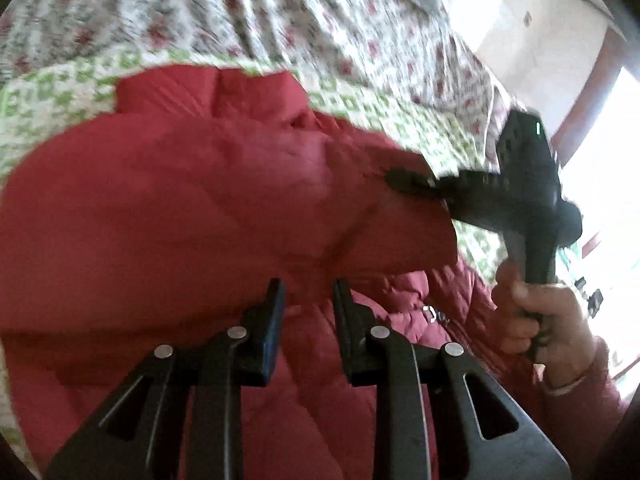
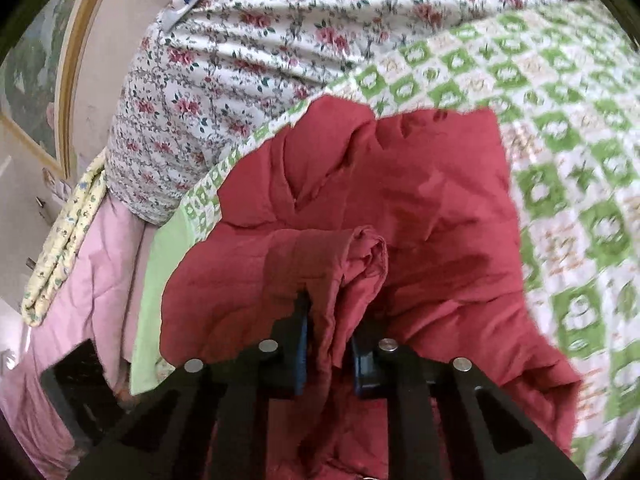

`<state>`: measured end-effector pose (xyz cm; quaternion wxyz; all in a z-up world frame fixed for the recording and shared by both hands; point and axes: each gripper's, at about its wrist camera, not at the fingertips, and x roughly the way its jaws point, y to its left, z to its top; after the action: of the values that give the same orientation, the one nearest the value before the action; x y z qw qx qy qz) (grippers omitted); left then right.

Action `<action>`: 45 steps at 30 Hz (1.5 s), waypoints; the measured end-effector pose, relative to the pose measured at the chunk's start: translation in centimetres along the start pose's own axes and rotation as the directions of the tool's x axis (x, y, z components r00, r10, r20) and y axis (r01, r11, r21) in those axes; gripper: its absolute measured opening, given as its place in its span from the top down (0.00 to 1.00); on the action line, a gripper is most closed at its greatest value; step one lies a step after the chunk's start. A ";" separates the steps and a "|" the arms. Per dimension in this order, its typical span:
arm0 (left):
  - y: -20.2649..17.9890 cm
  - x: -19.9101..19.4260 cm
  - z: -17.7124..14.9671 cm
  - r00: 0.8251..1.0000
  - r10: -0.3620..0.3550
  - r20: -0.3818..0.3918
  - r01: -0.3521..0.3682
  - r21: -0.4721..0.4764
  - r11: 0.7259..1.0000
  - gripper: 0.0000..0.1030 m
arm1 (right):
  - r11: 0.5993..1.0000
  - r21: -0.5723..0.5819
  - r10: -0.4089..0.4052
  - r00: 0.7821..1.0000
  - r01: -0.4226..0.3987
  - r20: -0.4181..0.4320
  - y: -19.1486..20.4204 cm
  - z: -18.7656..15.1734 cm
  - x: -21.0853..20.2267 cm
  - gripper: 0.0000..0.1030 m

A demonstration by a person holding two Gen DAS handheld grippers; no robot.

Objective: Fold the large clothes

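On the green-checked bedspread (image 2: 560, 128), my right gripper (image 2: 328, 344) pinches the red jacket (image 2: 420, 200) at lower centre; my left gripper (image 1: 308, 312) gapes empty just beneath its bulk.

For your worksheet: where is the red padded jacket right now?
The red padded jacket lies on the green-checked bedspread, just below the rose-print quilt in both views.
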<state>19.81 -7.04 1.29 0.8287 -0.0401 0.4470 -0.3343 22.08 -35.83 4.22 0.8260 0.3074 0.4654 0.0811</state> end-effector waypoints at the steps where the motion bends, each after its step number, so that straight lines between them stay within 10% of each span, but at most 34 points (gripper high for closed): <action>1: 0.8 -0.8 0.5 1.000 0.013 0.020 -0.012 -0.018 1.000 0.79 | 1.000 -0.007 -0.011 1.000 0.011 0.007 -0.1 0.2 -0.4 0.86; 8: 7.6 -2.6 4.0 0.986 0.155 0.062 -0.145 -0.150 0.978 0.79 | 0.986 -0.106 -0.129 0.991 0.132 0.038 0.0 0.5 -1.1 0.87; 15: 11.6 2.4 2.5 0.986 0.144 -0.086 -0.158 -0.191 0.969 0.79 | 0.963 -0.133 -0.232 0.972 0.233 0.026 -0.5 -0.3 0.0 0.78; 21: 10.5 3.0 2.0 0.977 0.199 -0.080 -0.209 -0.165 0.964 0.79 | 0.926 -0.207 -0.264 0.934 0.315 0.240 4.4 -0.9 -4.4 0.61; 26: 10.2 3.1 2.1 0.969 0.234 -0.083 -0.244 -0.136 0.960 0.79 | 0.884 -0.379 -0.252 0.962 0.274 0.108 8.1 -2.3 0.5 0.54; 31: 9.5 2.6 2.2 0.958 0.269 -0.104 -0.278 -0.082 0.957 0.79 | 0.825 -0.402 -0.425 0.905 0.397 0.021 5.1 -3.3 6.0 0.57; 45: 11.9 1.8 1.1 0.964 0.238 -0.116 -0.253 -0.148 0.956 0.79 | 0.897 -0.307 -0.325 0.945 0.318 0.030 3.9 -3.2 3.7 0.54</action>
<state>27.49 0.82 -3.72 0.8352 -0.0351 0.5138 -0.1928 22.08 -29.73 2.59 0.8605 0.0930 0.5006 0.0183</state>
